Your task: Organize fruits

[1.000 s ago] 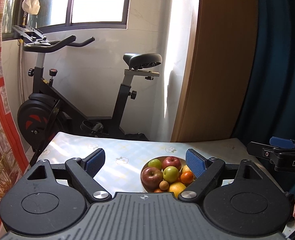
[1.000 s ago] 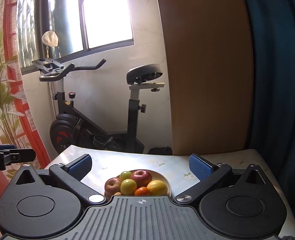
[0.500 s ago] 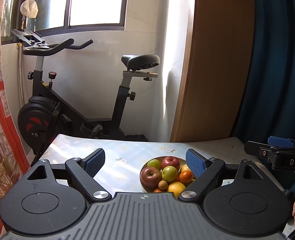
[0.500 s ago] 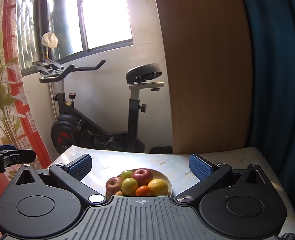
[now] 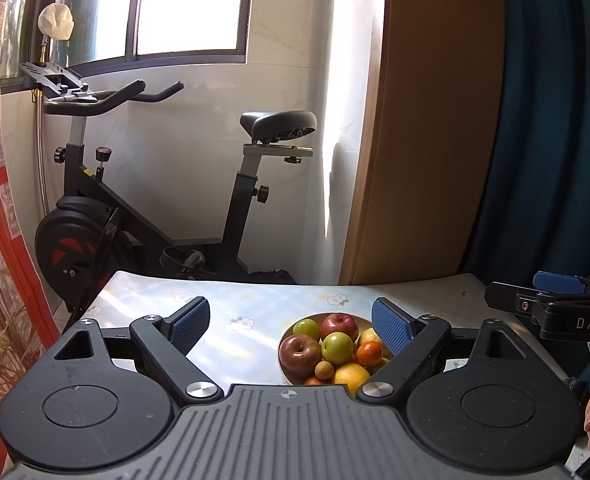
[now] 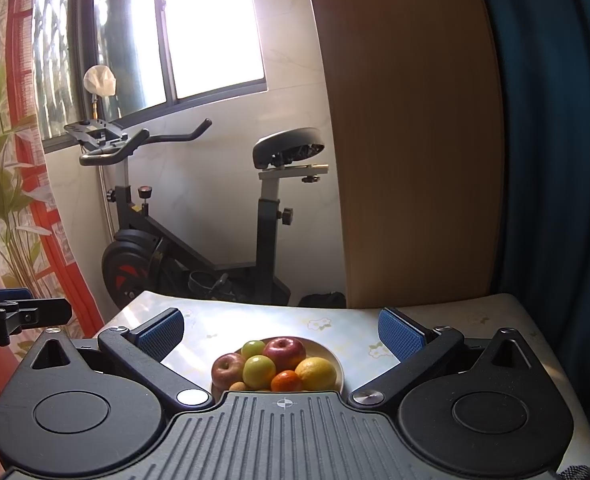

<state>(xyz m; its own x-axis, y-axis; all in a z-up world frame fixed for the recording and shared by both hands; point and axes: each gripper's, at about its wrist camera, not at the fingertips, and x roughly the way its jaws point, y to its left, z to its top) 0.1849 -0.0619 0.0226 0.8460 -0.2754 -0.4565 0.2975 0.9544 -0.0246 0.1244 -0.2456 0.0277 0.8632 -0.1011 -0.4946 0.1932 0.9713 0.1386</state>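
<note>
Left hand-held gripper (image 5: 289,322) spread wide, right hand-held gripper (image 6: 281,334) likewise, fruit bowl (image 6: 333,360) between its fingers

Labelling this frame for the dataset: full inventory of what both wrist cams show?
round pale fruit bowl: 1, cream, on table, piled with fruit
dark red apples: 2, red, left and back of pile
green round fruits: 2, yellow-green, middle of pile
yellow citrus fruit: at least 1, yellow, right of pile
small orange tangerine: at least 1, orange, front
small tan round fruit: 1, tan, front
floral-cloth table: 1, pale blue-yellow
black exercise bike: 1, black, behind table
wooden panel: 1, tan, right
blue curtain: 1, dark blue, far right
left gripper: open, empty
right gripper: open, empty
</note>
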